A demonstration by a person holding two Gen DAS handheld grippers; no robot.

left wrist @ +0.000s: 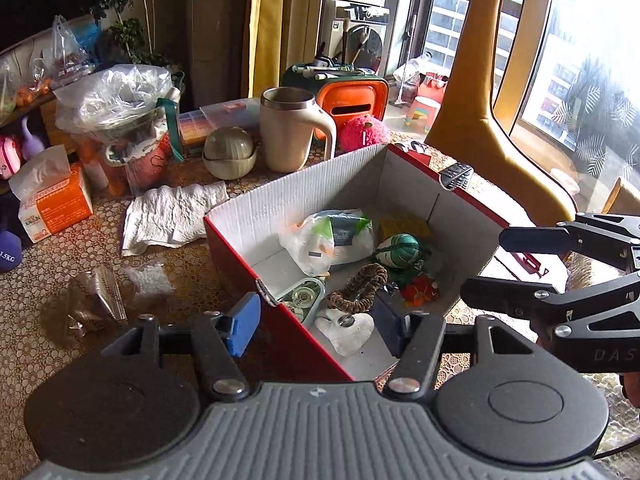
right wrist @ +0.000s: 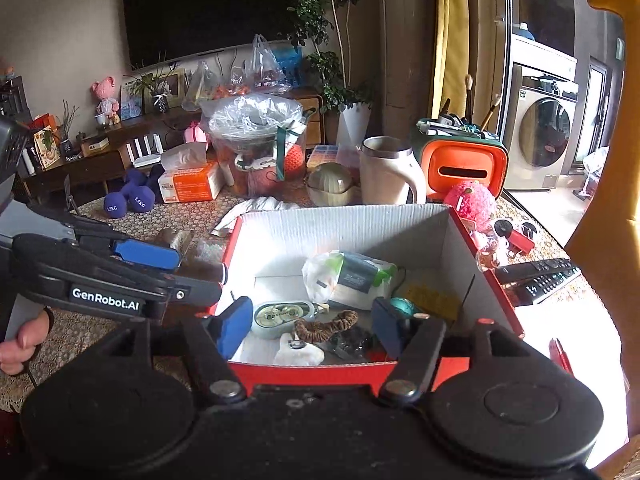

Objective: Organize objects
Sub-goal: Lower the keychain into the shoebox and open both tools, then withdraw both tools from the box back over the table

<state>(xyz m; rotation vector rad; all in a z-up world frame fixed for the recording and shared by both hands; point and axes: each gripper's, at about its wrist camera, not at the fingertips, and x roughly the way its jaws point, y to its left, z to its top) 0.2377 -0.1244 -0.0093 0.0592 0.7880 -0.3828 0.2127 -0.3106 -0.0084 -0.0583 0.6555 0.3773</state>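
Note:
A red cardboard box point(left wrist: 280, 196) with a white inside stands open on the table; it also shows in the right wrist view point(right wrist: 340, 220). Inside lie a wet-wipes pack point(left wrist: 340, 234), a green ball point(left wrist: 400, 250), a brown scrunchie point(left wrist: 358, 288), a pale green case point(left wrist: 302, 296), a white plush piece point(left wrist: 348, 330) and a red toy point(left wrist: 420, 290). My left gripper point(left wrist: 316, 322) is open and empty above the box's near corner. My right gripper point(right wrist: 314, 326) is open and empty over the box's near wall. The right gripper's black arms point(left wrist: 560, 280) show at the right.
On the table behind the box stand a cream mug point(left wrist: 294, 134), a round lidded bowl point(left wrist: 230, 154), a pink fluffy ball point(left wrist: 364, 132), an orange case point(left wrist: 352, 106) and a tissue box point(left wrist: 54, 200). Crumpled paper point(left wrist: 168, 212) lies left. Remotes point(right wrist: 536, 276) lie right.

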